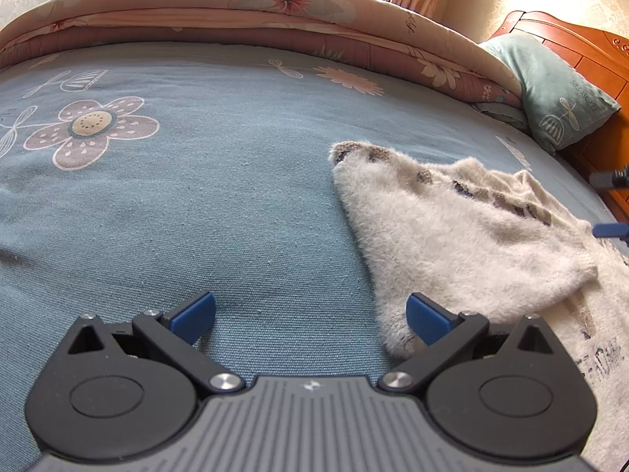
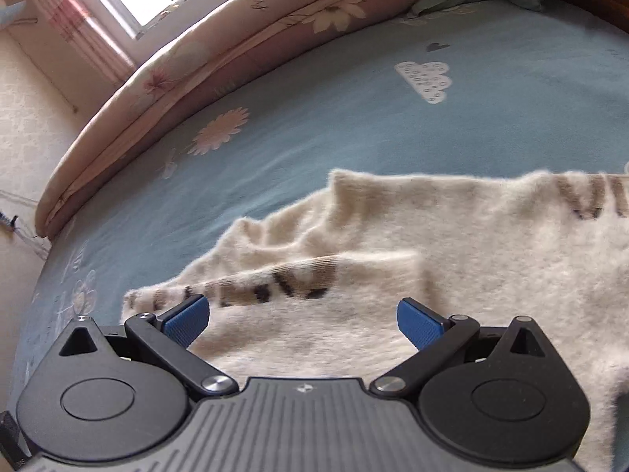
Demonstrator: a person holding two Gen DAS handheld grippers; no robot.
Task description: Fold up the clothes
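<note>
Fuzzy cream sweater (image 2: 452, 244) spread on blue bedsheet (image 1: 196, 204). Left gripper (image 1: 310, 320) beside sweater's edge, jaws apart, empty. Right gripper (image 2: 302, 324) over sweater, jaws apart, empty.

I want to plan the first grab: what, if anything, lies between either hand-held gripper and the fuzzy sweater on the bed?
Nothing visible does. The left hand-held gripper is open over bare blue bedsheet, with the cream sweater just beside its right finger. The right hand-held gripper is open directly over the sweater.
</note>
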